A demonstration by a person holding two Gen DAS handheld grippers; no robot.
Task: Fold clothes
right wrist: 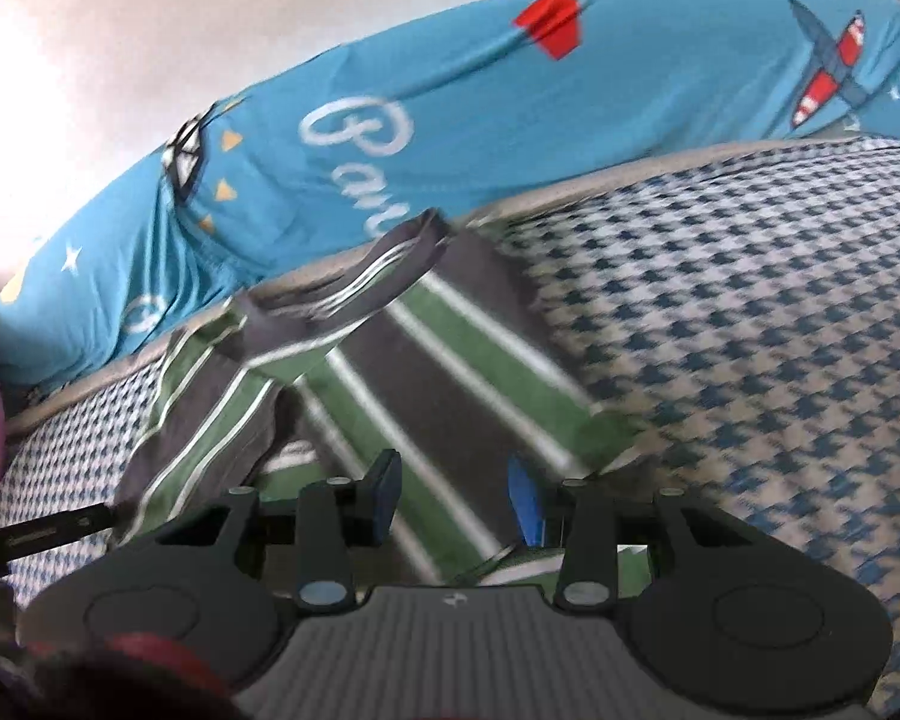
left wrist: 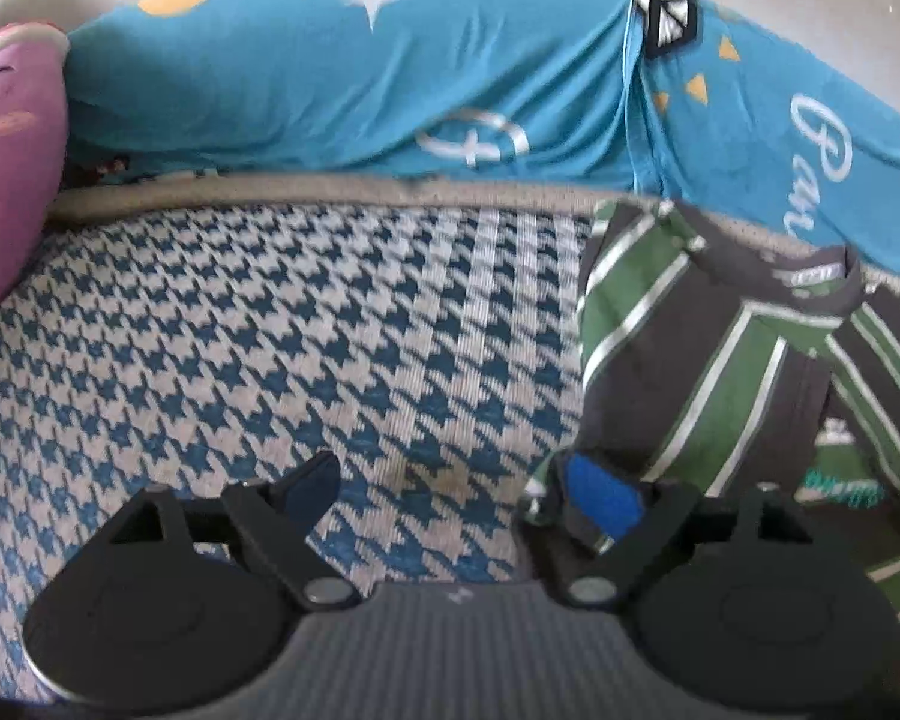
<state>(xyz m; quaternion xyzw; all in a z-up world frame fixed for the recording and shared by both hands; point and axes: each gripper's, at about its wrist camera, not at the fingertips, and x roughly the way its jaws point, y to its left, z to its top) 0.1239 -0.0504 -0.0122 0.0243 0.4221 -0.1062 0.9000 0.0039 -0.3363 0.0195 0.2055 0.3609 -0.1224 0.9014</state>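
A green, grey and white striped shirt (left wrist: 714, 360) lies partly bunched on the blue-and-white houndstooth cover (left wrist: 270, 360). In the left wrist view it fills the right side, collar toward the back. My left gripper (left wrist: 457, 492) is open wide at the shirt's left edge. Its right fingertip (left wrist: 606, 498) touches a fold of the fabric and its left fingertip (left wrist: 312, 486) is over bare cover. In the right wrist view the shirt (right wrist: 450, 360) runs from centre to lower left. My right gripper (right wrist: 455, 498) is open just over it, with striped cloth showing between the fingers.
A long turquoise bolster (left wrist: 330, 72) printed with stars, planes and white lettering runs along the back against a white wall (right wrist: 150, 30). A pink cushion (left wrist: 12, 168) sits at far left. Houndstooth cover (right wrist: 750, 330) extends to the right of the shirt.
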